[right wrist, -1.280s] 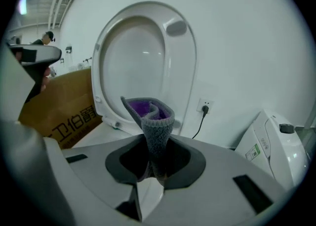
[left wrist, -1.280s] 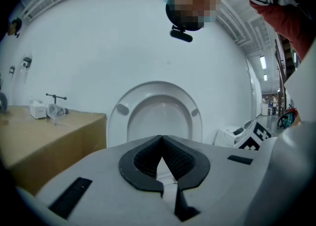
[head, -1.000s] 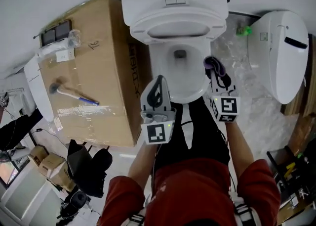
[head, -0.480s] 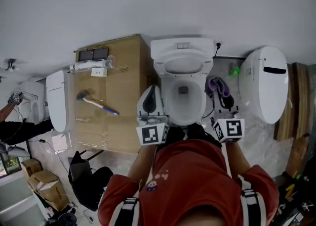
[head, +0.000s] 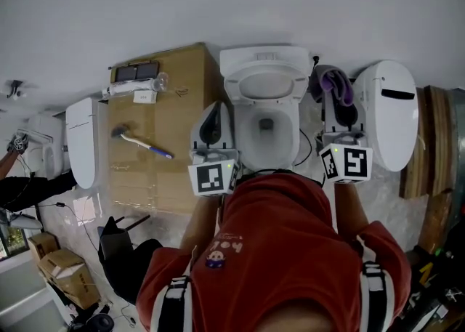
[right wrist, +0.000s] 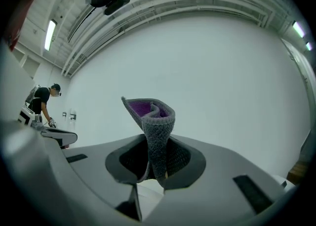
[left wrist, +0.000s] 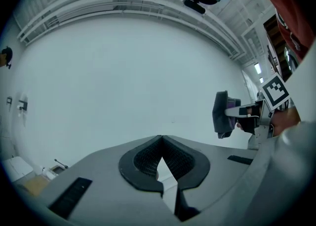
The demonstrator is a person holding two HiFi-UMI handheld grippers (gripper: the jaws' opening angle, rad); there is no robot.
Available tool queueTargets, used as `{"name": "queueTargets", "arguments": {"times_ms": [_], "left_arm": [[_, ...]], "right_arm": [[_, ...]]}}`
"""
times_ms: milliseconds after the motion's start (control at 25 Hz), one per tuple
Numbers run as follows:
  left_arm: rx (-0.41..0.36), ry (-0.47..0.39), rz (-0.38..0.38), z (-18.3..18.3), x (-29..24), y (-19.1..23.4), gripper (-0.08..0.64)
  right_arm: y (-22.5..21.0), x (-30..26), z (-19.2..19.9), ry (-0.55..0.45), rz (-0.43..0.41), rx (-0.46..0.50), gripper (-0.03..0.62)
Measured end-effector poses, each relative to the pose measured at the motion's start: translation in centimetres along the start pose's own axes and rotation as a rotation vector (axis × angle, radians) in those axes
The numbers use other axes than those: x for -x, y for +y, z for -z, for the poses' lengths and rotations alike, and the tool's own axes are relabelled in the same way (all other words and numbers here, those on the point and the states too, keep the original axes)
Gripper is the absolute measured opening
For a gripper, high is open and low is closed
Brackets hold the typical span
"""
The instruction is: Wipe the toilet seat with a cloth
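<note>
The white toilet [head: 265,98] stands against the wall, its seat ring [head: 264,82] down around the open bowl. My left gripper [head: 216,109] hovers beside the bowl's left rim. In the left gripper view its jaws [left wrist: 160,139] are shut, nothing between them, and face the white wall. My right gripper [head: 337,98] is to the right of the toilet, shut on a grey and purple cloth [head: 334,82]. In the right gripper view the cloth [right wrist: 152,121] stands up folded out of the closed jaws [right wrist: 157,146]. The cloth [left wrist: 223,113] also shows at the right of the left gripper view.
A cardboard box [head: 156,171] stands left of the toilet, with a hammer [head: 138,142] and a plastic bottle [head: 134,89] on it. A second white toilet unit [head: 389,112] lies to the right, another white unit [head: 80,142] to the left. A person [right wrist: 42,102] works far off.
Both grippers have risen from close over the bowl. The right one has carried the cloth up and out to the right of the toilet. The head view now looks from higher up.
</note>
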State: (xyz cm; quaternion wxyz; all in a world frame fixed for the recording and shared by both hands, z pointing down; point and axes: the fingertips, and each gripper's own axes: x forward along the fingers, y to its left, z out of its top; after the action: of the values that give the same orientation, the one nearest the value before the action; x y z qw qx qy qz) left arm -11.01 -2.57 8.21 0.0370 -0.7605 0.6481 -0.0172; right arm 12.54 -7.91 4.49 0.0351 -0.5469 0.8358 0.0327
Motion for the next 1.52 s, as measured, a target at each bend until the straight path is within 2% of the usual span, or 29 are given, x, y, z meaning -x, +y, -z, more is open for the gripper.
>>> {"name": "queueTargets", "arguments": {"times_ms": [160, 280, 360, 560, 840, 1000, 1080, 1320, 1520], "left_arm": [[-0.004, -0.004, -0.001, 0.0, -0.9, 0.1, 0.012], [-0.071, 0.046, 0.058, 1.3, -2.4, -0.7, 0.012], [-0.138, 0.116, 0.109, 3.1, -3.7, -1.6, 0.013], [-0.331, 0.235, 0.173, 7.6, -7.7, -4.1, 0.023], [-0.650, 0.410, 0.322, 15.1, -13.7, -7.4, 0.106], [-0.821, 0.436, 0.332, 17.8, -16.9, -7.7, 0.107], [-0.883, 0.460, 0.340, 19.2, -18.3, -7.8, 0.107], [-0.979, 0.556, 0.378, 22.8, -20.6, -7.7, 0.110], [-0.977, 0.594, 0.380, 23.8, -21.2, -7.4, 0.104]], "right_arm": [[0.1, -0.2, 0.6, 0.013, 0.008, -0.005, 0.063], [0.1, -0.1, 1.3, 0.031, 0.013, -0.008, 0.063], [-0.1, 0.0, 1.7, 0.039, 0.017, -0.012, 0.063], [-0.9, 0.5, 2.1, 0.053, 0.044, -0.021, 0.063], [-2.7, 2.6, 2.6, 0.071, 0.101, -0.033, 0.063], [-3.8, 4.4, 3.5, 0.099, 0.138, -0.038, 0.063], [-4.4, 5.3, 3.9, 0.113, 0.158, -0.040, 0.063], [-5.7, 8.0, 4.6, 0.137, 0.222, -0.049, 0.063], [-6.8, 9.2, 4.6, 0.143, 0.265, -0.050, 0.063]]}}
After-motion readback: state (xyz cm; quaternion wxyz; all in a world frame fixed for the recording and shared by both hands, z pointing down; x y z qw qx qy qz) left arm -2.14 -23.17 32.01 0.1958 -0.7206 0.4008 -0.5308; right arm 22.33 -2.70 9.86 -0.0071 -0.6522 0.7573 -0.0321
